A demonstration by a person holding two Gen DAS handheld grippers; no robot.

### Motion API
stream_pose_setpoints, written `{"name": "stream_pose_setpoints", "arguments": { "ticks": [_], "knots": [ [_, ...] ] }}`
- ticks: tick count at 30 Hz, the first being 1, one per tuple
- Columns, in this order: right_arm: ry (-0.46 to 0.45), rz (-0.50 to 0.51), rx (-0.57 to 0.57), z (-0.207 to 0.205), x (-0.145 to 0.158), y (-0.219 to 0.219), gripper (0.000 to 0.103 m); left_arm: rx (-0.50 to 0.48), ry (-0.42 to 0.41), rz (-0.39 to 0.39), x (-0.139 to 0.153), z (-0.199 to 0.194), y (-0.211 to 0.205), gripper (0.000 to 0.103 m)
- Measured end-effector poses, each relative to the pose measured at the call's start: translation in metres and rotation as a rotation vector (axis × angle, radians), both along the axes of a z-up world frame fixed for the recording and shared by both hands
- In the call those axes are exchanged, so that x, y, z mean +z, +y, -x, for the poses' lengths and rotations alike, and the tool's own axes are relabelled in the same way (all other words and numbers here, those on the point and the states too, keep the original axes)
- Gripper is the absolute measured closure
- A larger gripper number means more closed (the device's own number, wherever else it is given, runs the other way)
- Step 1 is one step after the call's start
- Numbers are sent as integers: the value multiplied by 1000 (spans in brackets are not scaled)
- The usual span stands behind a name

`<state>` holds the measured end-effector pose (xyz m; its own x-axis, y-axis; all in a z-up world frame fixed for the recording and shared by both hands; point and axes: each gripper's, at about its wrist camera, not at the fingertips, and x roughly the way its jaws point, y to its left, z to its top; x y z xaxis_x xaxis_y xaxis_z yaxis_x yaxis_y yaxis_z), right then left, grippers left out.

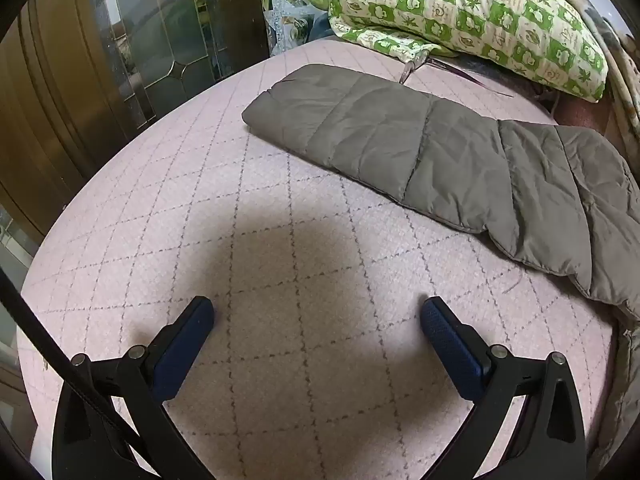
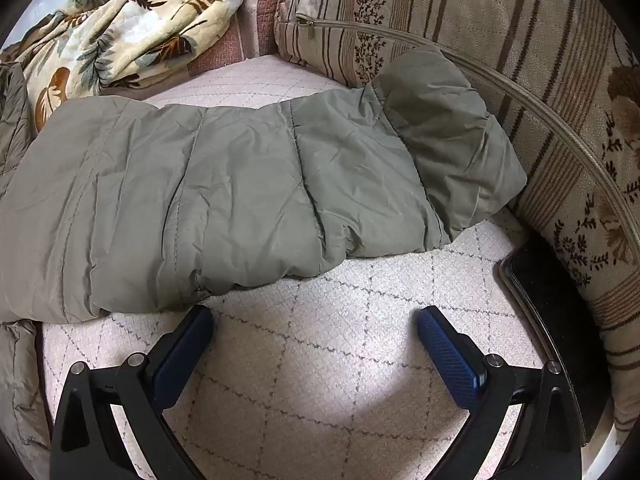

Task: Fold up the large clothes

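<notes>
I have both grippers hanging over the bed (image 1: 160, 208), tilted down at its pale pink quilted cover. My left gripper (image 1: 316, 320) has its jaws wide apart with nothing between them, only bare cover and a shadow below. The grey padded coat (image 1: 420, 152) lies folded into a long strip toward the far side of the bed, well apart from that gripper, with a green-and-white patterned pillow (image 1: 480, 12) beyond it at the far edge. My right gripper (image 2: 316, 328) is likewise spread wide and empty; its left fingertip (image 2: 200, 320) sits just beside the near edge of the coat (image 2: 220, 200), though I cannot tell if it touches. A striped brown cushion (image 2: 520, 40) borders the coat's right end, and a leaf-print blanket (image 2: 120, 20) lies at the far left corner.
</notes>
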<state>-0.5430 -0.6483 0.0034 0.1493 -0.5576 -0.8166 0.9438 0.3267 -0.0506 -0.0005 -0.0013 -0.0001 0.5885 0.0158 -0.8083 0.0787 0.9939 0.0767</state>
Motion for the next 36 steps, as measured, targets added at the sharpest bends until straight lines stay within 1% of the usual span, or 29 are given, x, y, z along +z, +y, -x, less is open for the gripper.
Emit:
{"name": "stream_pose_setpoints", "arguments": {
  "ticks": [1, 2, 5, 7, 8, 9, 10, 11, 13, 15, 18, 19, 20, 21, 23, 24, 25, 28, 30, 32, 34, 36],
  "knots": [
    [1, -22, 0, 0, 0, -1, 0, -8, 8, -1, 0, 1, -1, 0],
    [-2, -17, 0, 0, 0, 0, 0, -20, -2, 3, 7, 12, 2, 0],
    [7, -35, -28, -1, 1, 3, 0, -41, 36, 26, 11, 31, 10, 0],
    [-34, -122, -49, 9, 5, 3, 0, -74, 83, 22, 15, 43, 8, 0],
    [-60, -154, -41, 15, 9, 9, 0, -100, 103, 25, 17, 54, 11, 0],
    [-91, -170, -11, 22, 13, 25, 0, -122, 118, 18, 21, 66, 15, 0],
    [-114, -179, 24, 30, 17, 38, 0, -113, 122, 8, 20, 76, 18, 0],
    [-120, -186, 48, 39, 21, 53, 0, -104, 117, 6, 27, 88, 23, 0],
    [-132, -162, 67, 62, 33, 85, 0, -105, 62, 39, 47, 112, 28, 0],
    [-166, -97, 75, 78, 49, 119, 0, -102, -18, 62, 75, 140, 31, 0],
    [-259, -9, 79, 107, 89, 169, 0, -133, -150, 113, 127, 193, 22, 0],
    [-308, 35, 91, 115, 108, 188, 0, -163, -185, 143, 145, 212, 14, 0],
    [-341, 72, 107, 110, 127, 200, 0, -199, -214, 171, 159, 232, 5, 0],
    [-373, 102, 123, 109, 140, 215, 0, -231, -227, 190, 169, 246, -5, 0],
    [-459, 131, 161, 104, 166, 244, 0, -322, -259, 235, 187, 291, -29, 0],
    [-501, 135, 192, 99, 177, 260, 0, -351, -279, 249, 194, 313, -38, 0],
    [-523, 136, 233, 89, 186, 279, 0, -379, -295, 257, 197, 331, -45, 0],
    [-534, 197, 313, 63, 203, 340, 0, -441, -329, 246, 201, 389, -67, 0],
    [-536, 210, 351, 47, 206, 371, 0, -462, -360, 232, 202, 419, -74, 0],
    [-516, 253, 335, 36, 212, 410, 0, -470, -360, 244, 203, 438, -79, 0],
    [-520, 262, 354, 29, 210, 440, 0, -473, -372, 258, 200, 461, -74, 0],
    [-528, 262, 391, 28, 202, 461, 0, -481, -387, 234, 200, 471, -77, 0]
  ]
}}
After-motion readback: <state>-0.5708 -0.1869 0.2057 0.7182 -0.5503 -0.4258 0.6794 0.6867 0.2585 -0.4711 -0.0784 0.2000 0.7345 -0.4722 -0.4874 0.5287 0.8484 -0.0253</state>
